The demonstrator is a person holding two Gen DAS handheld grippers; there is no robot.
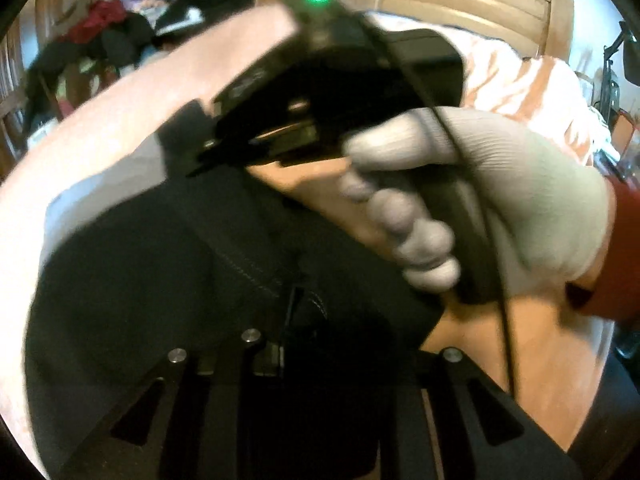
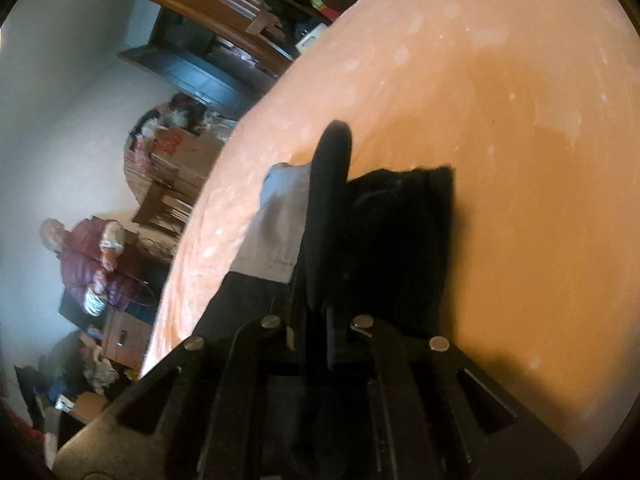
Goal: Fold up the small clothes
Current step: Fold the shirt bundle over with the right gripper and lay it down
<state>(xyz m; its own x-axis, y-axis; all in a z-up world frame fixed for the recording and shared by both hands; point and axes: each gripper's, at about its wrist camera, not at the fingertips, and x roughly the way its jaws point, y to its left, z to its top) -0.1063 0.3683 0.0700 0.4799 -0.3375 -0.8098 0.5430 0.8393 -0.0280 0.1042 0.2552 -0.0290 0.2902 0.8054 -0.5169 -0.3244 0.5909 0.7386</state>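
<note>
1. My left gripper is clamped on the black garment, which lies bunched on the orange bedspread.
2. My right gripper is pinched on the same black cloth, beside a grey patch.
3. A gloved hand grips the right gripper's handle above the garment.

both claws closed, gloved hand gripping
</note>
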